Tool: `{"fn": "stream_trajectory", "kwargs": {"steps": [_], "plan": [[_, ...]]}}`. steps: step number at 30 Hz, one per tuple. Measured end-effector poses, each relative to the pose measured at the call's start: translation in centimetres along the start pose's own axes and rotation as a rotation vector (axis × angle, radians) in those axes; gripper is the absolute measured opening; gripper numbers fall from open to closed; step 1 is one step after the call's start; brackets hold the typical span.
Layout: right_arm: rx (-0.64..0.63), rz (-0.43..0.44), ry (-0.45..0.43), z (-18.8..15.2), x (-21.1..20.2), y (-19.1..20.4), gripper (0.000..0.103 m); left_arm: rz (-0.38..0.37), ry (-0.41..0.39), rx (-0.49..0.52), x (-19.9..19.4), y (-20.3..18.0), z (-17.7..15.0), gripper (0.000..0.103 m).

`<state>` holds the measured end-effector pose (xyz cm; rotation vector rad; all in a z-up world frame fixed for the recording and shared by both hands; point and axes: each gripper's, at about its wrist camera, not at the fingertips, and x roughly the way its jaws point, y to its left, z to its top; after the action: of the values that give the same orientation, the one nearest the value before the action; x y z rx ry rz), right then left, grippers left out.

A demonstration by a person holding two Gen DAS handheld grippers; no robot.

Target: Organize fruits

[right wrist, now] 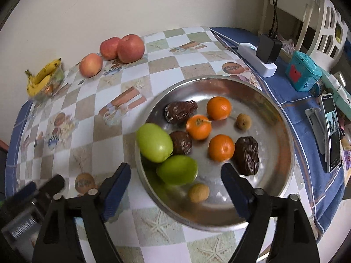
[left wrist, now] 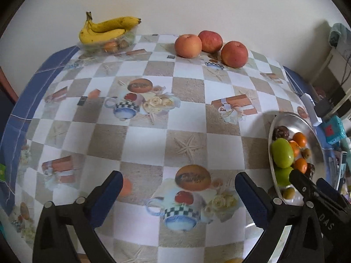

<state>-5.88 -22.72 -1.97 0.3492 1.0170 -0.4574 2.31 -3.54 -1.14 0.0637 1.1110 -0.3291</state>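
A steel plate [right wrist: 265,114] holds two green fruits [right wrist: 154,142], three oranges [right wrist: 198,127], three dark brown fruits [right wrist: 246,155] and two small tan ones [right wrist: 198,192]. My right gripper [right wrist: 176,168] hangs open above the plate's near side. The lower green fruit [right wrist: 182,172] shows between its fingers, and the pads stand clear of it. My left gripper [left wrist: 178,176] is open over the checked tablecloth [left wrist: 153,135], holding nothing, left of the plate [left wrist: 316,135]. Three apples [left wrist: 234,54] sit by the wall. Bananas [left wrist: 105,29] rest on a clear tub of fruit.
Along the table's right edge lie a white power strip with a black adapter [right wrist: 256,59], a teal box [right wrist: 303,72] and a phone on a stand [right wrist: 331,131]. A white chair [right wrist: 329,28] stands beyond. The wall closes off the far side.
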Motion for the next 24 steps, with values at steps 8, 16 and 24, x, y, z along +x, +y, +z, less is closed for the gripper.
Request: {"fn": "stream_trajectory", "kwargs": {"steps": [8, 16, 24], "plan": [[-0.069, -0.016, -0.035, -2.0, -1.8, 1.8, 0.098, 0.119, -0.003, 0.006, -1.9, 1.4, -2.0, 0.103], [-0.076, -0.021, -0.038, -2.6, -2.3, 2.1, 0.098, 0.207, 0.007, 0.005, -2.1, 1.8, -2.5, 0.103], [-0.030, -0.006, -0.028, -2.4, -1.9, 1.3, 0.098, 0.231, 0.038, 0.032, -1.5, 1.4, -2.5, 0.103]]}}
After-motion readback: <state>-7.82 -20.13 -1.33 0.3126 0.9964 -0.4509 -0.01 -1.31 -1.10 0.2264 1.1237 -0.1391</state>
